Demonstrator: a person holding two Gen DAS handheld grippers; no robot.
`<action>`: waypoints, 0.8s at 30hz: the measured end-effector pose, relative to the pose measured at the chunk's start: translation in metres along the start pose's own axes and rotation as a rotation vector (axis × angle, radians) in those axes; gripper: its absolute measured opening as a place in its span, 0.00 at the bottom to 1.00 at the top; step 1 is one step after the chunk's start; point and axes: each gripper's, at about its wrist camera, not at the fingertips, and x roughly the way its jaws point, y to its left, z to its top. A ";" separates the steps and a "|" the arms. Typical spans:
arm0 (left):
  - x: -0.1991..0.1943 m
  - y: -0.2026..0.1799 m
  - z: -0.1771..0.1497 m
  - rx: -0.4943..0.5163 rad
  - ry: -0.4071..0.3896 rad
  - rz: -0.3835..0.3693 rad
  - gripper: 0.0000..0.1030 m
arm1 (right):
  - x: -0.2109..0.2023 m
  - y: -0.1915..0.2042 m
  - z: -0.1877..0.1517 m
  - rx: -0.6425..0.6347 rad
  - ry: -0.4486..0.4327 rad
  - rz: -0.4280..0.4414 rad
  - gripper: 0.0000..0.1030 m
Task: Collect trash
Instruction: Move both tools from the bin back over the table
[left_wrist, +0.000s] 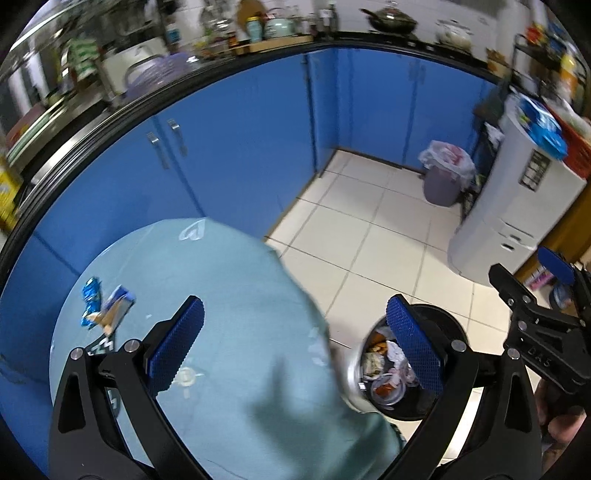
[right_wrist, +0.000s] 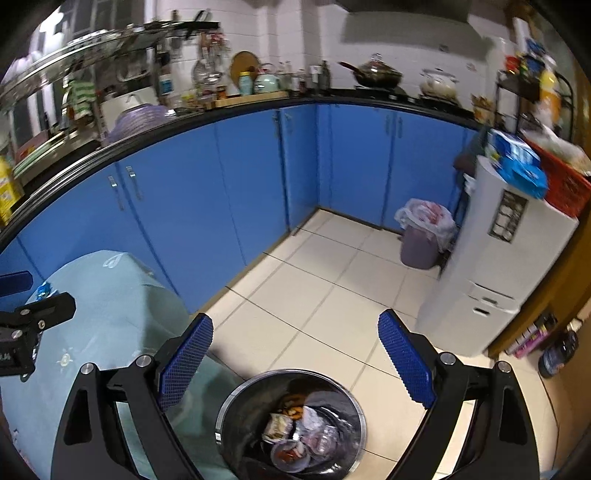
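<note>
Blue and white snack wrappers (left_wrist: 105, 308) lie on the pale green tablecloth (left_wrist: 229, 295) at the table's far left. A round metal trash bin (right_wrist: 291, 424) stands on the floor beside the table, holding wrappers and plastic cups; it also shows in the left wrist view (left_wrist: 391, 369). My left gripper (left_wrist: 295, 347) is open and empty above the table's right side. My right gripper (right_wrist: 295, 365) is open and empty, hovering above the bin. The right gripper shows in the left wrist view (left_wrist: 535, 295), and the left gripper in the right wrist view (right_wrist: 26, 295).
Blue cabinets (right_wrist: 221, 192) line the far walls under a cluttered counter. A purple lined bin (right_wrist: 423, 236) stands in the far corner beside a white fridge (right_wrist: 491, 266). Pale floor tiles (right_wrist: 314, 295) lie between.
</note>
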 end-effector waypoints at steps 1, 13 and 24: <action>0.000 0.012 -0.001 -0.019 -0.001 0.011 0.95 | 0.001 0.008 0.001 -0.012 -0.001 0.008 0.86; 0.003 0.166 -0.024 -0.260 0.001 0.146 0.95 | 0.024 0.165 0.020 -0.225 0.007 0.175 0.86; 0.037 0.286 -0.051 -0.352 0.043 0.209 0.95 | 0.065 0.298 0.008 -0.387 0.082 0.344 0.86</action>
